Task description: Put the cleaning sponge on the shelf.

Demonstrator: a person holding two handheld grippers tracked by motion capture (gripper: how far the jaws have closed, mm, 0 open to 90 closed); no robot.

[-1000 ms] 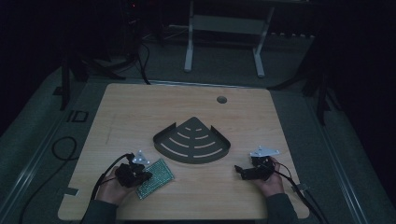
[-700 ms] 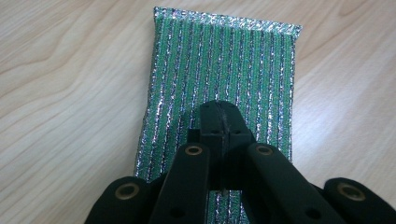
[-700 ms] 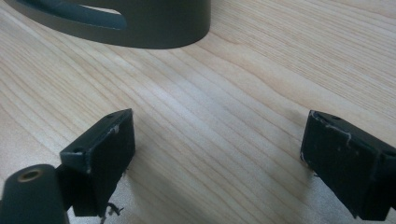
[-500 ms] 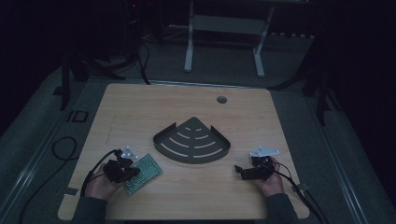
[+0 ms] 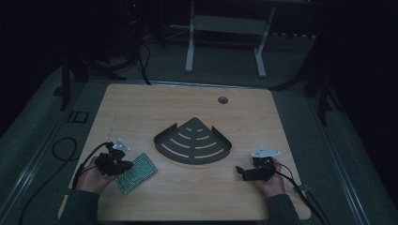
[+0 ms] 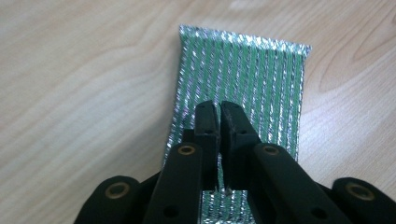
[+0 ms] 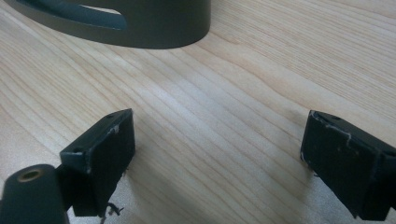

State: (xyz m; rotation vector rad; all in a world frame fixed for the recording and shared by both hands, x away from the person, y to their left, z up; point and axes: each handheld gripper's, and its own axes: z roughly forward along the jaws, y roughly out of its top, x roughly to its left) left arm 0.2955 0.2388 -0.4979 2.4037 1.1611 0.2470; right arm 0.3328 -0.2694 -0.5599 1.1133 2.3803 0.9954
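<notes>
A green perforated circuit board (image 5: 136, 172) lies flat on the wooden table (image 5: 187, 108) at the front left. My left gripper (image 5: 123, 165) is over its left end. In the left gripper view the two black jaws stand pressed together, and the gripper (image 6: 218, 109) points down onto the board (image 6: 243, 70), which runs on underneath it. A dark metal corner shelf (image 5: 193, 140) with curved slots sits mid-table. My right gripper (image 5: 240, 171) rests at the front right, pointing left. Its jaws are wide apart with bare wood between them (image 7: 215, 154), and the shelf's wall (image 7: 140, 23) is ahead.
A round cable hole (image 5: 223, 100) is in the table near the far edge. Cables trail from both grippers over the front edge. A white metal stand (image 5: 225, 23) is on the floor beyond the table.
My left gripper has moved to the left and slightly back, and the green board has slid left with it. The right gripper has stayed put.
</notes>
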